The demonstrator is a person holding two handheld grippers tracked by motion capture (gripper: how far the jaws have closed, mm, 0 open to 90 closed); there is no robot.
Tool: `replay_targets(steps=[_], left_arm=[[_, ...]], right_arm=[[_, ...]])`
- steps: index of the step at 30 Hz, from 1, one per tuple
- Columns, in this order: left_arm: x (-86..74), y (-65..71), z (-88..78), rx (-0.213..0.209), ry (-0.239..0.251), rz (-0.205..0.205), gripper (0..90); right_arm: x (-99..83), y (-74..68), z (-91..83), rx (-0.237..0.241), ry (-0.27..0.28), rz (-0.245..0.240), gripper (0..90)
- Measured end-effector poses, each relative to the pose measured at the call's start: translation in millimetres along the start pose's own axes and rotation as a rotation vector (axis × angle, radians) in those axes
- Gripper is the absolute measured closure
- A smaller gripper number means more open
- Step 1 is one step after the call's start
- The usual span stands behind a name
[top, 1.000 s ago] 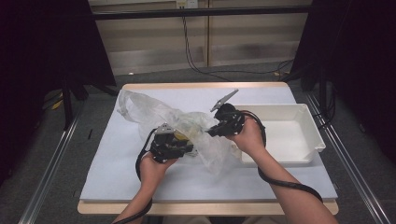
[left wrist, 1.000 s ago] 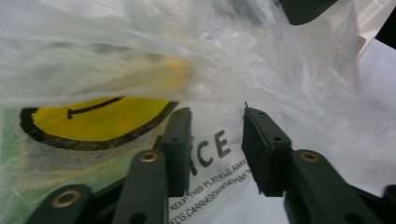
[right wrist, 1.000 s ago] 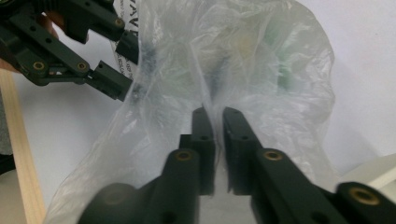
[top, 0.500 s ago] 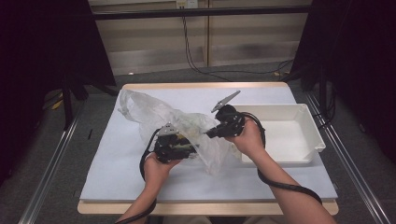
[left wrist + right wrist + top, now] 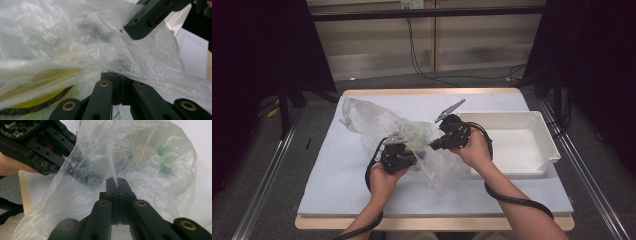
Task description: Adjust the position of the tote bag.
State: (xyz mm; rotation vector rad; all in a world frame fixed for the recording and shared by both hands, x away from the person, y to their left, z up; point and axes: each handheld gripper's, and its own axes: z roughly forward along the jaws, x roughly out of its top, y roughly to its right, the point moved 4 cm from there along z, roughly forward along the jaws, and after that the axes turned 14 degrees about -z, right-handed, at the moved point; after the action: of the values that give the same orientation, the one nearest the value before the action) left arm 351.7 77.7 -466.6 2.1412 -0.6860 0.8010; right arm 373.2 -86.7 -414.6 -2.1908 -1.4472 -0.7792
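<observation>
The clear plastic bag point(image 5: 412, 137) lies crumpled on the counter point(image 5: 337, 175), bunched up between the two claws and trailing away beyond them toward the far left corner. Something yellow with a dark rim point(image 5: 37, 100) shows through the film just left of the left claw's jaws. The left claw point(image 5: 414, 159) has just been closing, and its jaws now press together on a fold of the bag's film. The right claw point(image 5: 432, 146), just beyond and to the right of the left one, pinches another fold, its jaws pressed tight. Right of the right claw sits a white tray point(image 5: 532, 120).
</observation>
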Motion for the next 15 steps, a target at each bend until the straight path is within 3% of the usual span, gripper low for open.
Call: replay_targets(steps=[5,15], left_arm=[[-3.8,1.2,-4.8,0.017,-0.037,-0.005,90.0],[-20.2,7.0,-10.6,0.019,-0.080,-0.016,90.0]], right_arm=[[-3.9,10.3,-5.3,-0.019,0.002,0.026,88.8],[-14.6,61.3,-16.6,-0.080,0.026,0.149,88.7]])
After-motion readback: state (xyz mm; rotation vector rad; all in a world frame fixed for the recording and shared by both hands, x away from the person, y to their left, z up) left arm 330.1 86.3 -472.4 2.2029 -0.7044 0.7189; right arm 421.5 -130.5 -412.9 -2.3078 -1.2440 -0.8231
